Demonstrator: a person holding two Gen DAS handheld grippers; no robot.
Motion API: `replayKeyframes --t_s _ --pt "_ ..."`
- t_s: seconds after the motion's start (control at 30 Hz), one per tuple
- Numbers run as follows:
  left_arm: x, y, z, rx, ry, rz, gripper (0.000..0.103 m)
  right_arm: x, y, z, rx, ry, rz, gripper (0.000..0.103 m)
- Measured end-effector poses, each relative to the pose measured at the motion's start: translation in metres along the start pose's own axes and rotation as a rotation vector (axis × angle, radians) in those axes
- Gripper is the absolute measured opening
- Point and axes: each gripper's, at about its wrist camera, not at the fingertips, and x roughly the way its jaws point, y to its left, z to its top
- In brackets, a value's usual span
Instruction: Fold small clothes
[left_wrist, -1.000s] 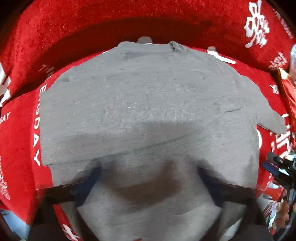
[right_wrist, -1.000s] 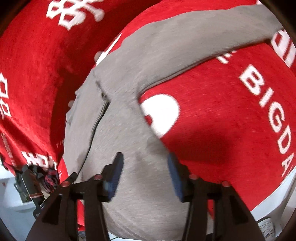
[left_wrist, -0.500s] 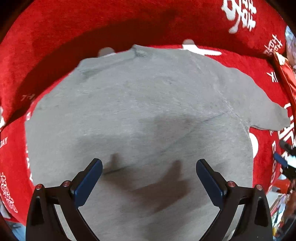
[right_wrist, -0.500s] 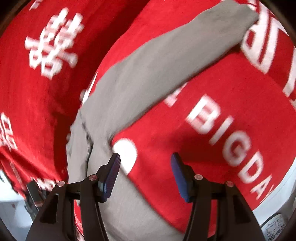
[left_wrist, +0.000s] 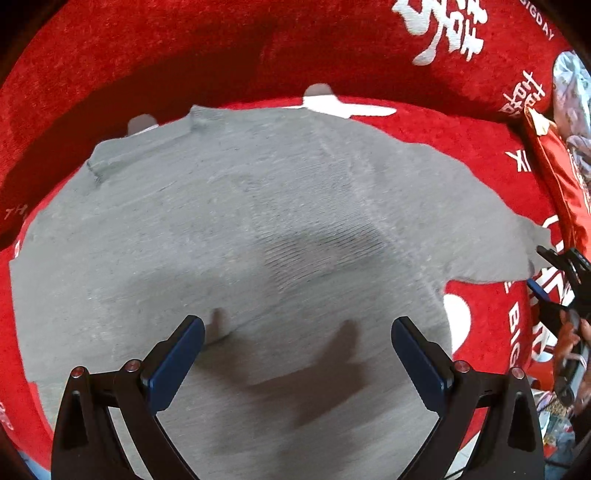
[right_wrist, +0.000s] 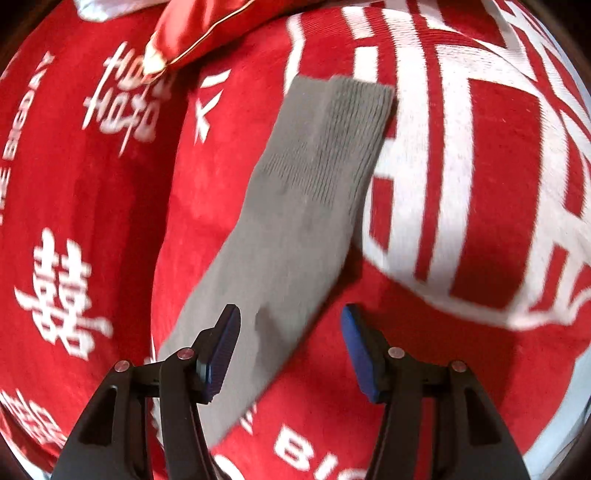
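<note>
Two grippers, both open and empty. Left wrist view: left gripper (left_wrist: 297, 354) hangs over the grey sweater (left_wrist: 236, 236), spread flat on the red blanket (left_wrist: 184, 55). Right wrist view: right gripper (right_wrist: 290, 347) sits over the near end of the sleeve (right_wrist: 295, 206), which runs far-right; right hand is nearer.

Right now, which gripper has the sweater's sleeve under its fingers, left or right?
The right gripper: it hangs over the grey sleeve, stretched toward its ribbed cuff. The left gripper is over the sweater's broad body instead.
</note>
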Motion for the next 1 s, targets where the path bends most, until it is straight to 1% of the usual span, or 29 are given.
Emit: replayKeyframes --t_s 0.2,0.23,0.27,0.3,0.33,0.4,0.47,0.53,0.57,0.63,0.67,0.77,0.8,0.87,0.93,1.0 --pt "0.002 0.001 0.004 -0.024 -0.006 -0.011 0.101 0.020 -0.007 0.017 0.131 -0.003 0.071 0.060" --pt "0.002 0.004 0.004 -0.029 -0.012 -0.002 0.101 0.021 -0.008 0.018 0.156 0.000 0.083 0.054" --pt "0.001 0.007 0.004 -0.033 -0.017 0.004 0.101 0.023 -0.008 0.018 0.179 0.010 0.103 0.045" --pt "0.000 0.011 0.004 -0.037 -0.022 0.011 0.101 0.025 -0.008 0.018 0.192 0.026 0.126 0.017" --pt "0.000 0.015 0.004 -0.039 -0.023 0.016 0.101 0.027 -0.007 0.016 0.197 0.047 0.159 0.007" --pt "-0.002 0.025 0.004 -0.050 -0.026 0.023 0.101 0.026 0.006 0.013 0.162 0.066 0.225 0.006" --pt "-0.005 0.037 0.002 -0.069 -0.033 0.025 0.101 0.025 0.028 0.008 0.096 0.095 0.294 0.006" --pt "-0.010 0.050 0.000 -0.085 -0.045 0.021 0.101 0.024 0.057 -0.001 0.019 0.141 0.372 0.006" --pt "-0.013 0.057 -0.001 -0.093 -0.053 0.035 0.101 0.024 0.072 -0.008 -0.023 0.164 0.406 0.006" --pt "-0.017 0.071 -0.006 -0.108 -0.064 0.073 0.101 0.026 0.115 -0.028 -0.142 0.227 0.468 0.006" --pt "-0.018 0.078 -0.008 -0.116 -0.070 0.079 0.101 0.027 0.133 -0.039 -0.198 0.256 0.489 0.006" --pt "-0.022 0.106 -0.017 -0.168 -0.064 0.058 0.101 0.032 0.188 -0.086 -0.378 0.347 0.540 0.007" --pt "-0.025 0.114 -0.020 -0.183 -0.068 0.058 0.101 0.036 0.211 -0.110 -0.468 0.384 0.545 0.007" --pt "-0.031 0.132 -0.026 -0.216 -0.084 0.077 0.101 0.043 0.240 -0.151 -0.613 0.429 0.526 0.007" --pt "-0.038 0.152 -0.033 -0.259 -0.100 0.074 0.101 0.057 0.264 -0.202 -0.753 0.494 0.495 0.007" --pt "-0.043 0.169 -0.039 -0.297 -0.112 0.078 0.101 0.078 0.274 -0.247 -0.826 0.563 0.445 0.007"
